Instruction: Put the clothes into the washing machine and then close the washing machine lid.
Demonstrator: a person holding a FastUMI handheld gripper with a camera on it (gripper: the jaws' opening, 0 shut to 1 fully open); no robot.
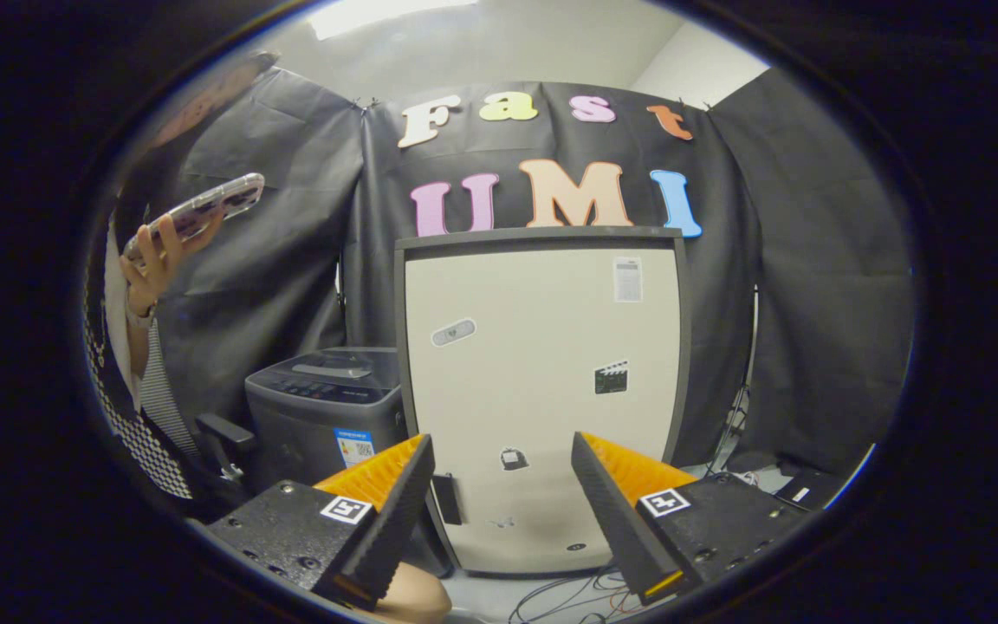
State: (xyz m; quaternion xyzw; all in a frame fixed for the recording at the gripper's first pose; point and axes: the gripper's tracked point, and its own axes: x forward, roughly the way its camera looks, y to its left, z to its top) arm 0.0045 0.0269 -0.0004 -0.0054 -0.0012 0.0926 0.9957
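One gripper (pixel 499 485), jaws wide apart w/ nothing between them, held up in the air facing the booth's back wall.

One washing machine (pixel 326 407), dark grey top-loader, stood beyond the left finger, just left of the fridge. Its lid (pixel 336 368) lay flat and closed; inside not visible, so contents can't be told. One label w/ a code sat on its front. Clothes to be loaded couldn't be made out anywhere.

One small fridge (pixel 542 390), pale door w/ dark frame, stood straight ahead beyond the fingers, door shut. Approx. 5 stickers on the door, plus one dark handle at its lower left edge.

One person at far left: one hand (pixel 157 256) raised, holding one phone (pixel 204 208) in a clear case; a checked sleeve below.

Loose cables (pixel 568 598) ran over the floor under the fridge, several, too tangled to count. One dark flat box (pixel 806 490) lay on the floor to the right, past the right finger.
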